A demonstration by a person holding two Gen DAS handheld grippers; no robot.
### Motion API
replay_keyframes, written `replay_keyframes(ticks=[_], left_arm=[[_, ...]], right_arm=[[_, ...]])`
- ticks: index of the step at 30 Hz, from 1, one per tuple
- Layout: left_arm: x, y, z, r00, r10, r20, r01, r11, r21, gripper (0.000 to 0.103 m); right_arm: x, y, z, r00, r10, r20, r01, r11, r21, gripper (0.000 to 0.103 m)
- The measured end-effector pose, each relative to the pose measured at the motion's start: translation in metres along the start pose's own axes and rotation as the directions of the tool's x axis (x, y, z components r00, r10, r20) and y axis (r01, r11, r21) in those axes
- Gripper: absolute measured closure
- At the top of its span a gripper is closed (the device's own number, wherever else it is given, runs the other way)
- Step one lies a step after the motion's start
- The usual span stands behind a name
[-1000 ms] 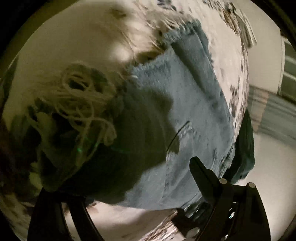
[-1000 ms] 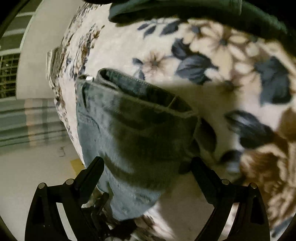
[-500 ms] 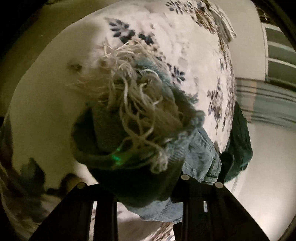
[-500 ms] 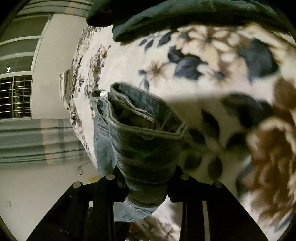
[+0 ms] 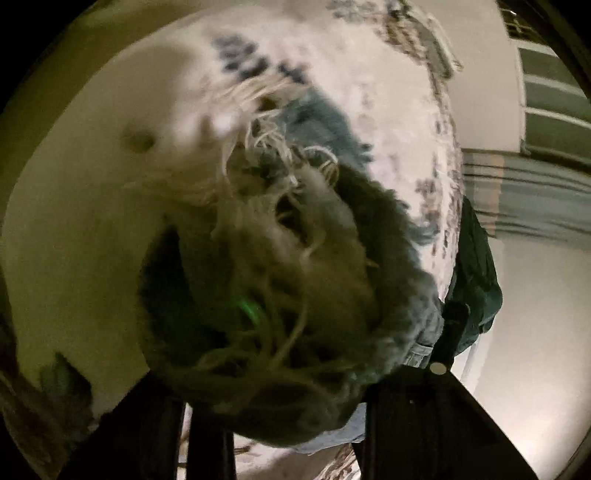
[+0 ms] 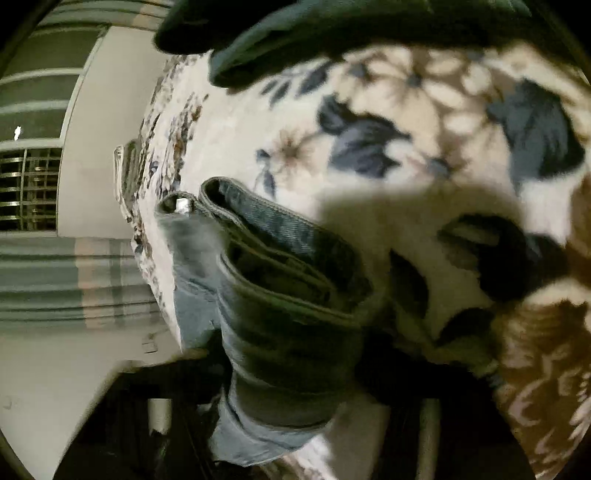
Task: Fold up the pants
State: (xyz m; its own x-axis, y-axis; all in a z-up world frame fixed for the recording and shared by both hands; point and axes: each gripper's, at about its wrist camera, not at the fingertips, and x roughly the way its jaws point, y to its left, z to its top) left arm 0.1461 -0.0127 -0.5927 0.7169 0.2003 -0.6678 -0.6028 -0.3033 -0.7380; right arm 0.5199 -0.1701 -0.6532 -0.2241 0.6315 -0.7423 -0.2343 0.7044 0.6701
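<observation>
A: In the left wrist view, we have the frayed, pale-threaded hem end of the faded blue denim pants [image 5: 291, 280] bunched right in front of the lens. Our left gripper [image 5: 291, 410] looks clamped on that hem, its black fingers [image 5: 373, 417] pressing in from both sides. Beyond the pants lies the cream blanket with blue and brown flowers [image 5: 388, 103]. At the blanket's far edge a dark green garment [image 5: 476, 280] hangs.

B: In the right wrist view, we see the stitched waistband end of the same pants [image 6: 284, 295], standing up off the blanket [image 6: 388, 110]. Our right gripper [image 6: 291, 417] seems pinched on the waistband, though its fingers are blurred and dark. The green garment [image 6: 332, 33] sits at the blanket's far side.

A: So how far along are we?

B: We judge it early to middle. Both ends are held and lifted above the blanket, so grasping is done. Bringing hem to waistband, laying the pants down flat on the blanket and smoothing them is left.
</observation>
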Motion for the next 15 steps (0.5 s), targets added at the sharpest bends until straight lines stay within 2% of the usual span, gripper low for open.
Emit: replay_keyframes(ticks=[4,8,12,15], left_arm=[[-0.014,-0.032,0.008,1.000,-0.002,0.005,0.002,0.996,0.091,0.081],[-0.036,-0.072,0.015,1.000,0.000,-0.024,0.004,0.984,0.181,0.082],[-0.054,-0.140,0.021,0.997,0.019,-0.074,0.003,0.956,0.295,0.082],[-0.058,-0.191,0.017,0.993,0.011,-0.120,0.034,0.930,0.365,0.082]], right_arm=[[-0.019,0.013,-0.010,0.998,-0.009,0.055,0.009,1.000,0.001,0.066],[-0.052,0.027,-0.023,0.996,0.010,0.088,-0.014,0.999,0.041,0.068],[-0.096,0.050,-0.033,0.991,0.040,0.125,-0.050,0.996,0.079,0.069],[-0.141,0.073,-0.035,0.982,0.067,0.179,-0.087,0.990,0.107,0.069]])
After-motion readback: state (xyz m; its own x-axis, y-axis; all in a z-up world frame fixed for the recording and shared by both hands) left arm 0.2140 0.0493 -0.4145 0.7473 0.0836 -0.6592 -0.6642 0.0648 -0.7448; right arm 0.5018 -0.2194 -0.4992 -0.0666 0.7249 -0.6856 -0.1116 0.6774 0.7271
